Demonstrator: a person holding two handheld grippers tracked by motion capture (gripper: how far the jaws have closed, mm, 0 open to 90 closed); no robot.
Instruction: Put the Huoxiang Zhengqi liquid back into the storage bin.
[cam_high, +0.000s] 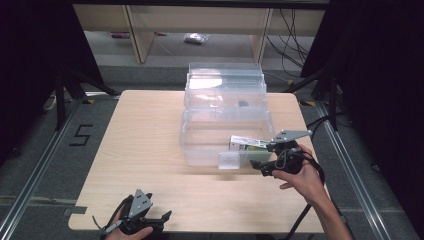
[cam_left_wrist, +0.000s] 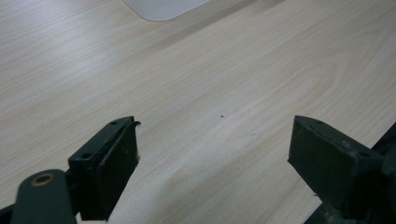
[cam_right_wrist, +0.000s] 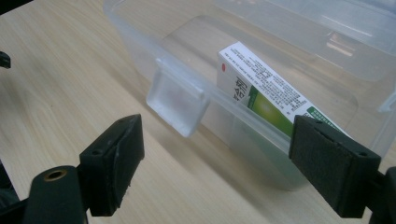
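A clear plastic box (cam_high: 200, 145) stands in the middle of the table with its lid (cam_high: 225, 80) tipped up at the back. Inside, against the front wall, lies a white and green carton (cam_high: 248, 143), also plain in the right gripper view (cam_right_wrist: 261, 88). My right gripper (cam_high: 256, 166) hovers open just outside the box's front right corner, its jaws wide apart, facing the clear latch tab (cam_right_wrist: 176, 100) with nothing between them. My left gripper (cam_high: 165, 216) rests open at the table's near edge, over bare wood (cam_left_wrist: 215, 112).
The light wooden table (cam_high: 135, 150) has free room left of the box and along the front. A small dark item (cam_high: 243, 104) shows through the lid. Black stands and cables flank the table; shelving legs stand behind it.
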